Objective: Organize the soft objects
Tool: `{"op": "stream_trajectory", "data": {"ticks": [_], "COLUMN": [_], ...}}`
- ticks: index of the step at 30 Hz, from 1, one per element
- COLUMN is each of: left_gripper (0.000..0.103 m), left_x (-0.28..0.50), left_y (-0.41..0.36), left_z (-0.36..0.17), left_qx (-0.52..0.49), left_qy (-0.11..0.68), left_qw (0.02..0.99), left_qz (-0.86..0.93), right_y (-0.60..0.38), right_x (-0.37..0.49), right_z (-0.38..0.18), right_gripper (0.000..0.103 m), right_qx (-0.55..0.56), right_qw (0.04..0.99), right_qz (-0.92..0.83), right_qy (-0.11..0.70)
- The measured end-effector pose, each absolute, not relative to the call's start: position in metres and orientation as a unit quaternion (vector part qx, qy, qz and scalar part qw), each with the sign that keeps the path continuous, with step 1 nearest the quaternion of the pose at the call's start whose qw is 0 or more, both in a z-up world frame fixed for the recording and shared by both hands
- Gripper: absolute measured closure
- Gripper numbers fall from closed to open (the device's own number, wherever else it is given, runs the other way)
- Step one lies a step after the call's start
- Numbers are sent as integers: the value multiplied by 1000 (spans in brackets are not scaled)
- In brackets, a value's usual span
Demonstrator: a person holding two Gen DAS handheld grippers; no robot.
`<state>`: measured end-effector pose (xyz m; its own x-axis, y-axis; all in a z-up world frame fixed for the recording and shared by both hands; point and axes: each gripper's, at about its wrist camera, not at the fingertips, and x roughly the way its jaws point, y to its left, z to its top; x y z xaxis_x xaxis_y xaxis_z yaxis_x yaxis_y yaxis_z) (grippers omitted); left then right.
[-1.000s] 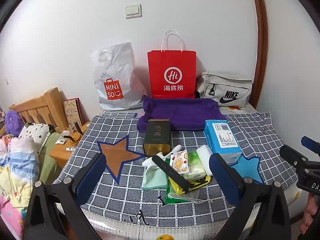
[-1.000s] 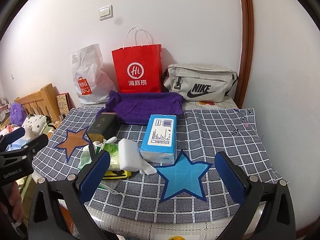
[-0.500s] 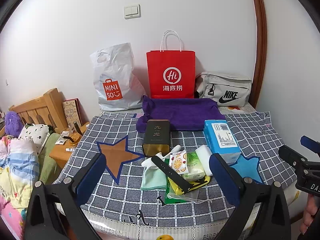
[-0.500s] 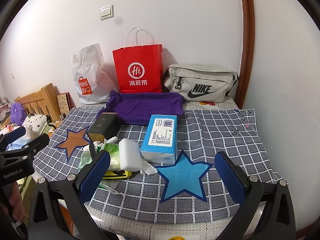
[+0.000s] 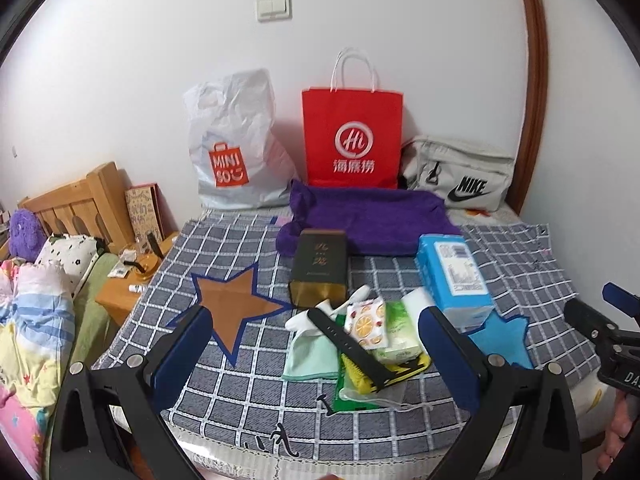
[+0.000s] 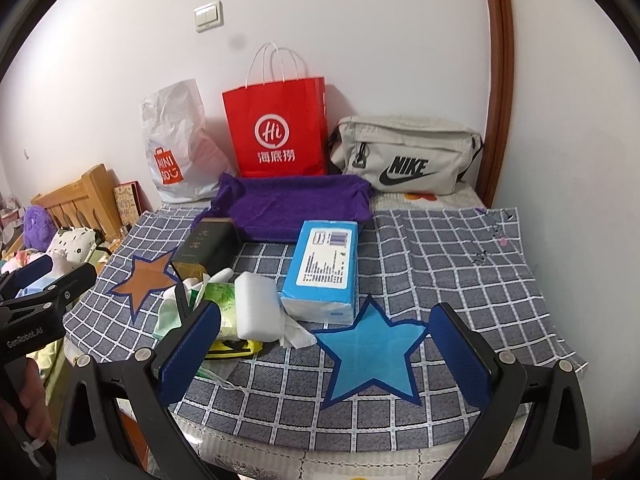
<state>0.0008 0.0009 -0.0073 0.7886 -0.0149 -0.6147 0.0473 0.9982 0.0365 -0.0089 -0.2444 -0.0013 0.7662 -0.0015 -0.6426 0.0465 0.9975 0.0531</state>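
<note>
A heap of small items lies mid-table: a mint cloth (image 5: 310, 358), a black strap (image 5: 346, 340), a fruit-print packet (image 5: 366, 322), a green wipes pack (image 5: 400, 336) (image 6: 218, 300) and a white sponge (image 6: 256, 308). Beside it stand a blue tissue pack (image 5: 454, 276) (image 6: 326, 266) and a dark tea box (image 5: 320, 270) (image 6: 206, 246). A folded purple towel (image 5: 368, 218) (image 6: 292, 206) lies behind. My left gripper (image 5: 316, 356) hovers open in front of the heap. My right gripper (image 6: 324, 354) hangs open over the blue star (image 6: 370, 350), holding nothing.
Against the wall stand a white Miniso bag (image 5: 234, 144), a red paper bag (image 5: 352, 138) and a grey Nike pouch (image 6: 404, 156). A checked cloth (image 6: 440, 256) covers the table. A wooden bed frame (image 5: 76, 204), bedding and a small nightstand (image 5: 128, 284) lie left.
Both views have shifted only slightly; the scene sits a touch lower in the left view. Nothing on the table has moved and both grippers stay open.
</note>
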Motion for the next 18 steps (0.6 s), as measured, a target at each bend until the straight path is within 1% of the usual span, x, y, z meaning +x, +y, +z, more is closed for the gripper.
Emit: {"op": "stream_trajectory", "data": {"ticks": [4, 7, 11, 15, 18], "left_gripper": [0, 0, 0, 0, 0], "left_x": [17, 29, 44, 56, 65], "left_y": [10, 19, 27, 33, 36], "left_z": [-26, -44, -65, -82, -94], "left_qx": [22, 22, 15, 10, 5], "left_qy": [349, 367, 387, 402, 416], "left_qw": [937, 930, 922, 915, 909], "left_qz": [0, 10, 16, 10, 10], "right_y": [-242, -240, -233, -225, -219], "right_x": [7, 22, 48, 71, 83], "right_z": [-20, -36, -63, -87, -96], "right_gripper": [1, 3, 17, 18, 18], "right_qx": [32, 33, 47, 55, 57], "right_qw": [934, 928, 912, 895, 888], "right_qz": [-1, 13, 46, 71, 90], "right_qy": [356, 371, 405, 437, 446]}}
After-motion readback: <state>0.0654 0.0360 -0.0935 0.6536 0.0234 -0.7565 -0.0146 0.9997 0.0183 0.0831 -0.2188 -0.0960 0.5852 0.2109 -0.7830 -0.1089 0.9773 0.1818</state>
